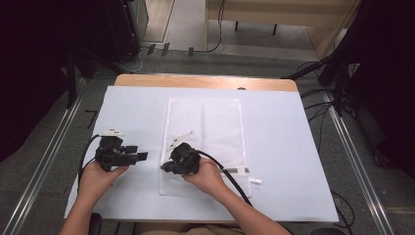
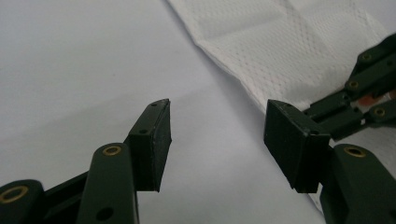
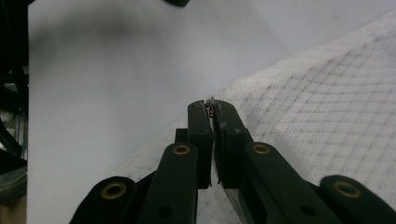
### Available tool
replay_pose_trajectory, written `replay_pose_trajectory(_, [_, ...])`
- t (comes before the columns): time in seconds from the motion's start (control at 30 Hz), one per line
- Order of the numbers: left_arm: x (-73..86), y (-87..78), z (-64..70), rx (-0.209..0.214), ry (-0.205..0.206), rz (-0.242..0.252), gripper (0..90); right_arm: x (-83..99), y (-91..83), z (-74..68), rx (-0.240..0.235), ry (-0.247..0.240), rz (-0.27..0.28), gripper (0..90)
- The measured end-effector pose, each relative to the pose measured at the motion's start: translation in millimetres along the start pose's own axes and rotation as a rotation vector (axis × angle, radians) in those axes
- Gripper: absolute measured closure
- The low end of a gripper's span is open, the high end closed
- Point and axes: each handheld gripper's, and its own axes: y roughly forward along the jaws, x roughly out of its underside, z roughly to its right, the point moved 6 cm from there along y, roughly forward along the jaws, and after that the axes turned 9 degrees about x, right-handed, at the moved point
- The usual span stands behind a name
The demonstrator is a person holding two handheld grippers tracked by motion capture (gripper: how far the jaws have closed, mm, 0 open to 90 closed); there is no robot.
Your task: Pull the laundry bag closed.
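Observation:
A white mesh bag lies flat in the middle of the table. My right gripper rests on the bag's near left corner. In the right gripper view its jaws are shut on a small reddish tab, apparently the zipper pull, at the mesh edge. My left gripper is held just left of the bag, pointing right. Its jaws stand wide open over bare sheet with nothing between them. The bag's edge and the right gripper lie just beyond.
A white sheet covers the table, and a wooden edge shows at the far side. Two small white strips lie on the bag. A white tag sticks out at its near right corner. Cables and dark stands surround the table.

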Motion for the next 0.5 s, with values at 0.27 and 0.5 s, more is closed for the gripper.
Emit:
replay_pose_trajectory(0.27, [5.8,4.9,17.7,0.078,0.079,-0.033,44.6,-5.1,-10.5,3.0,-0.006,0.004,0.006,87.8])
replay_pose_trajectory(0.5, [11.1,14.3,28.9,0.166,0.093,-0.06,45.3,-9.6,-16.2,3.3,0.003,-0.006,0.015,87.8])
